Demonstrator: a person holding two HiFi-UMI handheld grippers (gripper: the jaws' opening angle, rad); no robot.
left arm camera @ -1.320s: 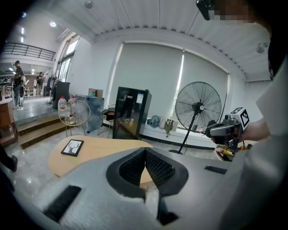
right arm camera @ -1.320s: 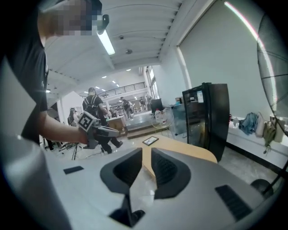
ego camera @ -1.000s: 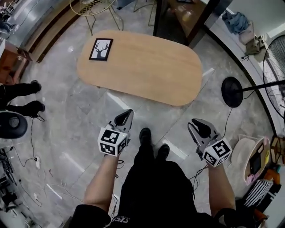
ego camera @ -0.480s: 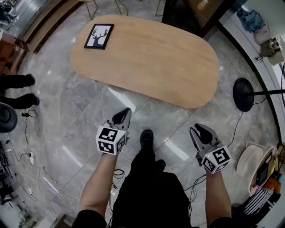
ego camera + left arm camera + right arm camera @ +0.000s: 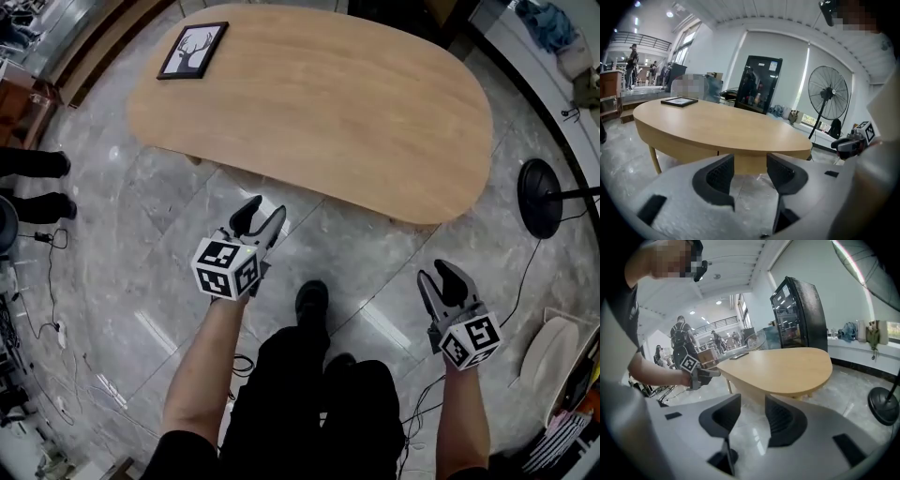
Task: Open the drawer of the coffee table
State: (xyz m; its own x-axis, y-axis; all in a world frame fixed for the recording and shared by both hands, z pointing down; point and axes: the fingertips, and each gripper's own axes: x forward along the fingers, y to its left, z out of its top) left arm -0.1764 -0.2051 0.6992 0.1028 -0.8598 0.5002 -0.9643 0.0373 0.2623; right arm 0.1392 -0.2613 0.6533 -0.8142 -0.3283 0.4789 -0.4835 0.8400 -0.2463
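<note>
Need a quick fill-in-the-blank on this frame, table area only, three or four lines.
The only thing on the coffee table is a framed ___.
The table's top is light ___.
In the head view, the fan's round black base stands on the floor to the table's ___.
Missing: picture; wood; right.

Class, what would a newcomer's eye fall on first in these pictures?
The oval wooden coffee table fills the upper middle, with a framed deer picture at its far left corner. Below it, the left gripper and right gripper hang over the grey floor, jaws just opened, nothing between them.
</note>
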